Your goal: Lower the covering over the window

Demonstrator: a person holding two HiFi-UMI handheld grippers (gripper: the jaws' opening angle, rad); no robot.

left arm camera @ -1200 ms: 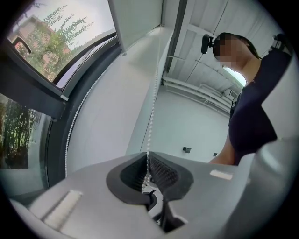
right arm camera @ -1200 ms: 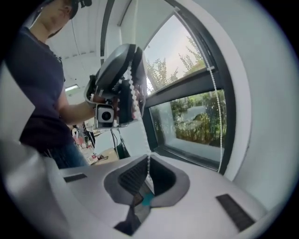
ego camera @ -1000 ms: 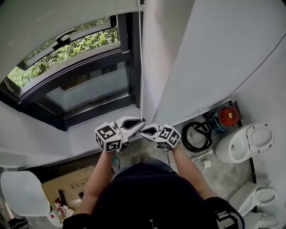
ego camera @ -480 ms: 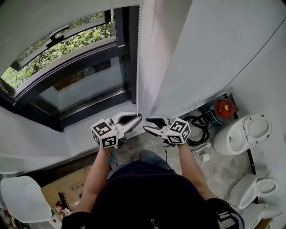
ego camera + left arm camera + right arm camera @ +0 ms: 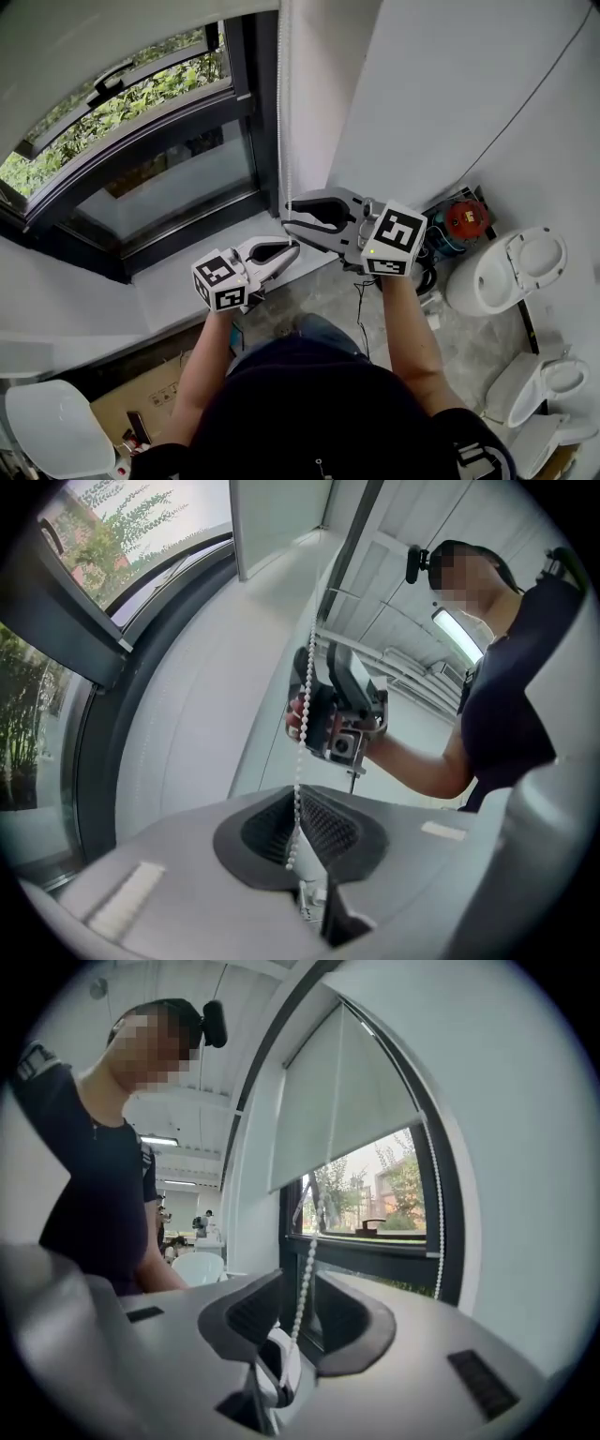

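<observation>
A grey roller blind (image 5: 112, 37) (image 5: 342, 1101) covers the top of the dark-framed window (image 5: 159, 178). Its white bead chain (image 5: 282, 112) hangs down beside the frame. My left gripper (image 5: 292, 246) is shut on the bead chain (image 5: 301, 761) low down, near the sill. My right gripper (image 5: 286, 217) sits just above it, higher on the same chain. Its jaws stand wide and are closing, with the bead chain (image 5: 305, 1279) running between them, untouched by the pads. In the left gripper view my right gripper (image 5: 337, 710) shows above against the chain.
A white sill (image 5: 206, 253) runs under the window. Below right on the floor are a toilet (image 5: 506, 277), a red device (image 5: 466, 217) and a coiled black hose (image 5: 429, 272). A white chair (image 5: 56, 450) and a cardboard box (image 5: 141, 403) lie at lower left.
My right gripper has let go of the chain, opened, and risen from beside the left gripper to above it. The left gripper has stayed shut on the chain, almost still.
</observation>
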